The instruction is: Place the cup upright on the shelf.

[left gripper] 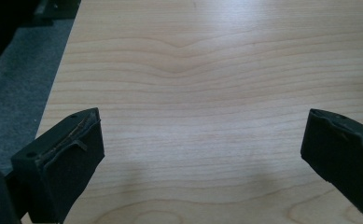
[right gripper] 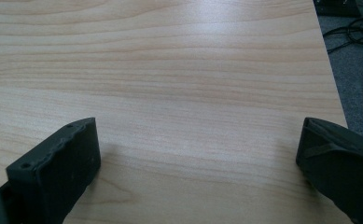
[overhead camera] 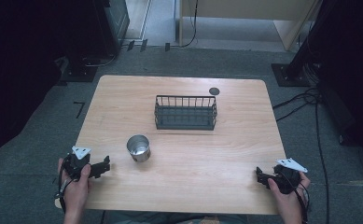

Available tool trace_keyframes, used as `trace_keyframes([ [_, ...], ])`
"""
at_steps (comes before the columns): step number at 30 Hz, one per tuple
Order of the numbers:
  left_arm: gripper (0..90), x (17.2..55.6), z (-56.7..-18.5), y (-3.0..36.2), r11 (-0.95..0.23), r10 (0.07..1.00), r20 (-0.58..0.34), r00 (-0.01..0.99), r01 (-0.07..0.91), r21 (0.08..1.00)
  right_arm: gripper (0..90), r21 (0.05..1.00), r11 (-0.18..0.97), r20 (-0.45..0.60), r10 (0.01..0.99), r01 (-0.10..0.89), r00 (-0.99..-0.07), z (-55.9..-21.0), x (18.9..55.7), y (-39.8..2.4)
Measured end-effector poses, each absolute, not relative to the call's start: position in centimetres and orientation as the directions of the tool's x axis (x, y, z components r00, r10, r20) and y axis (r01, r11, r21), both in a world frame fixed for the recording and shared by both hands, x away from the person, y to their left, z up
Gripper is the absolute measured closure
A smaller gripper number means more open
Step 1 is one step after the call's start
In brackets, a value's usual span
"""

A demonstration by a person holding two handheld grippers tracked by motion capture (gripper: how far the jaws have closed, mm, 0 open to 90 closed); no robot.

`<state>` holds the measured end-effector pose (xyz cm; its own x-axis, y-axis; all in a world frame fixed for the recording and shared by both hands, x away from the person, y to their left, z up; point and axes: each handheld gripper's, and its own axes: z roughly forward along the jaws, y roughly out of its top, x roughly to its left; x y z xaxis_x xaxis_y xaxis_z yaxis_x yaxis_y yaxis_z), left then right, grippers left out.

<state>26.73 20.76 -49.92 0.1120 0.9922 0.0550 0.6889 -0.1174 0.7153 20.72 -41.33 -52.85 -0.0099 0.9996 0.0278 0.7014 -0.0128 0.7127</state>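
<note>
A: How are my tools?
B: Left tool (overhead camera: pixel 105 165) released, jaws wide over bare counter (left gripper: pixel 202 84). Cup (overhead camera: pixel 138 148) just right of it, upright, mouth up, long axis vertical. Basket (overhead camera: pixel 185 112) mid-counter, lying left-right. Right tool (overhead camera: pixel 260 176) released too.
A: Risks, I'd guess?
B: A careless sweep of my left tool could topple the cup.
</note>
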Motion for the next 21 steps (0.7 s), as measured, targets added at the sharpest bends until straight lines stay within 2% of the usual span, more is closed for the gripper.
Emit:
trace_keyframes([
  [5, 0.0, 26.4, -49.5, 19.9, -0.113, 0.987, 0.002, 0.161, 0.685, 0.72, 0.0, 0.713, -0.013, 0.028, 1.0, 0.701, -0.01, -52.9, 20.7, -41.3],
  [21, 0.0, 26.0, -49.0, 16.5, -0.143, 0.963, -0.059, 0.262, 0.686, 0.713, 0.0, 0.713, -0.013, 0.028, 1.0, 0.701, -0.01, -52.9, 20.7, -41.3],
])
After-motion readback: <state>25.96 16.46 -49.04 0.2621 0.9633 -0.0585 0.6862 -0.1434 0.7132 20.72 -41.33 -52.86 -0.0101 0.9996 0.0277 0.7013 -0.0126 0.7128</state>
